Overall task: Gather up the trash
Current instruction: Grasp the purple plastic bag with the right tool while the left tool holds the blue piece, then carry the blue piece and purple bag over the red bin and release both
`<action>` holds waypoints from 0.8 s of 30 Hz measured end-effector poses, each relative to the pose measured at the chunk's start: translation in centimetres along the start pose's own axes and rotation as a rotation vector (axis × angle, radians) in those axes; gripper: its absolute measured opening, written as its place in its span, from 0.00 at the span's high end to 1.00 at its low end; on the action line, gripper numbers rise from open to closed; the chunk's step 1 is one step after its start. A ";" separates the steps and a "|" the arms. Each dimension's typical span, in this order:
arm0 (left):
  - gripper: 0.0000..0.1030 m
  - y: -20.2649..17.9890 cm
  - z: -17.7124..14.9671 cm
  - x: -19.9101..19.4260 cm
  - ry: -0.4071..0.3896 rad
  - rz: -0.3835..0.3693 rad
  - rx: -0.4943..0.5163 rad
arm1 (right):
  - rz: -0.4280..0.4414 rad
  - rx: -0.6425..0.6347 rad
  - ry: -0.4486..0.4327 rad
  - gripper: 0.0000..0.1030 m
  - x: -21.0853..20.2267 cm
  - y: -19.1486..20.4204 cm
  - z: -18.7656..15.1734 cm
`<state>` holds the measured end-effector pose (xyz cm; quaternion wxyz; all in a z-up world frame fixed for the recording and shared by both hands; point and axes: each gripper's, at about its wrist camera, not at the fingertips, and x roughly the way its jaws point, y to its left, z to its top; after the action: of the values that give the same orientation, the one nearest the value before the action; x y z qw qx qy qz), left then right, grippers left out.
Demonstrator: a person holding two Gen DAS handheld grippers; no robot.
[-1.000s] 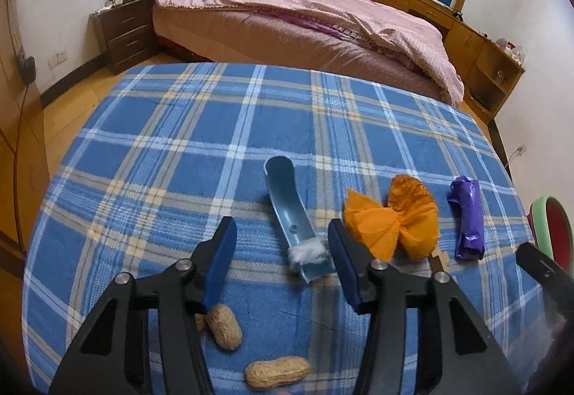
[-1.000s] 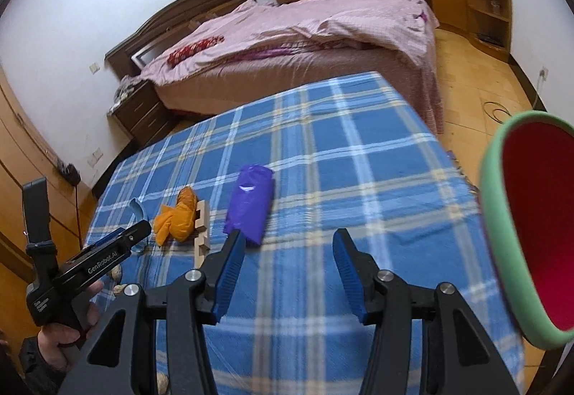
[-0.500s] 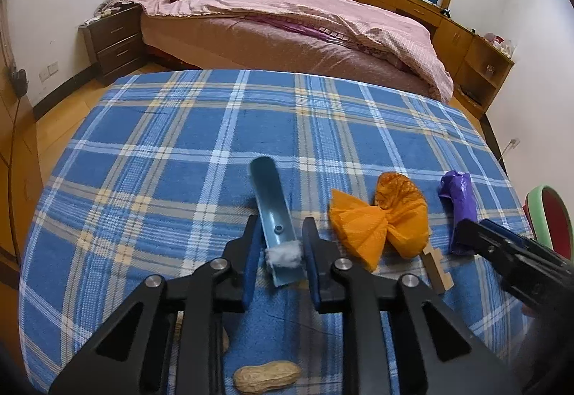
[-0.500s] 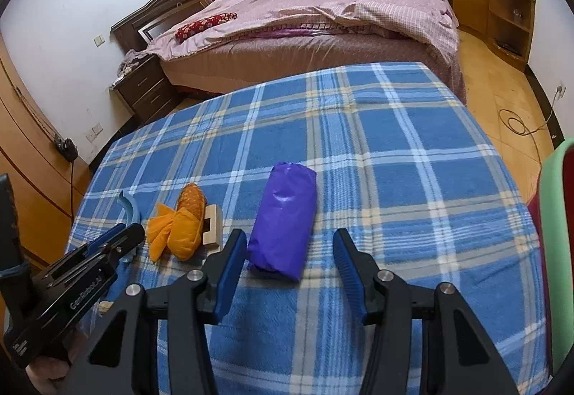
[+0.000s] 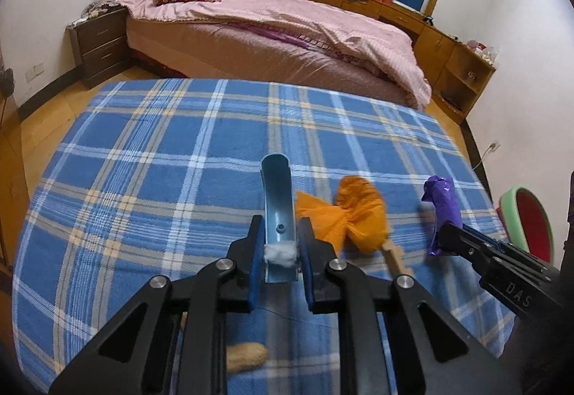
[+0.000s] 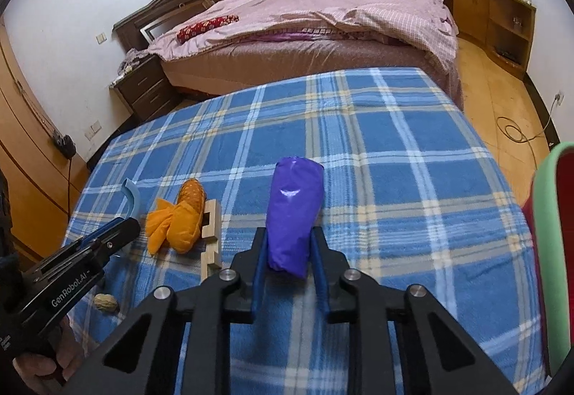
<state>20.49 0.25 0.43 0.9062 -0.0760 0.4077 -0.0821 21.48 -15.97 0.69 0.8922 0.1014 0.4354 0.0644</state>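
Left gripper (image 5: 279,253) is clamping the blue scoop (image 5: 278,215); right gripper (image 6: 288,253) is closing on the purple bag (image 6: 292,212). Risk: cotton (image 5: 280,253) is sitting loose, likely dropping on lift.

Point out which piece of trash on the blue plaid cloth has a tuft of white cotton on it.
The curved pale-blue plastic piece, clamped in the left gripper. The white tuft sits at its near end; the orange wrapper and purple wrapper carry none.
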 end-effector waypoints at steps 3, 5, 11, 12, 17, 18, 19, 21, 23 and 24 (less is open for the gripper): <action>0.82 -0.8 -0.1 -1.1 -0.014 -0.019 0.008 | 0.009 0.015 -0.016 0.76 -1.5 -0.3 -0.5; 0.82 -1.5 -0.2 -1.9 -0.018 -0.032 0.016 | 0.015 0.027 -0.028 0.76 -2.5 -0.6 -0.9; 0.82 -3.9 -0.7 -4.1 -0.035 -0.076 0.044 | 0.023 0.079 -0.069 0.76 -6.2 -2.3 -2.5; 0.82 -4.5 -0.9 -4.5 -0.039 -0.083 0.054 | 0.022 0.087 -0.076 0.76 -6.8 -2.6 -2.7; 0.82 -7.1 -1.2 -6.4 -0.055 -0.121 0.096 | 0.009 0.133 -0.118 0.76 -10.1 -4.5 -4.3; 0.82 -7.7 -1.4 -6.7 -0.057 -0.131 0.106 | 0.006 0.139 -0.127 0.76 -10.6 -4.9 -4.5; 0.82 -8.3 -1.5 -7.0 -0.059 -0.139 0.115 | 0.001 0.149 -0.138 0.76 -11.4 -5.3 -4.8; 0.82 -9.6 -1.7 -7.7 -0.060 -0.160 0.136 | -0.006 0.166 -0.157 0.76 -12.4 -6.1 -5.3; 0.82 -11.0 -2.0 -8.1 -0.057 -0.182 0.156 | -0.017 0.182 -0.172 0.76 -13.4 -6.9 -5.8; 0.82 -11.5 -2.1 -8.2 -0.053 -0.192 0.163 | -0.022 0.191 -0.179 0.76 -13.9 -7.3 -6.0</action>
<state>12.56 -9.38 7.38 0.9077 -0.0428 0.3666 -0.1994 8.44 -25.15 5.96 0.9145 0.1865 0.3591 0.0035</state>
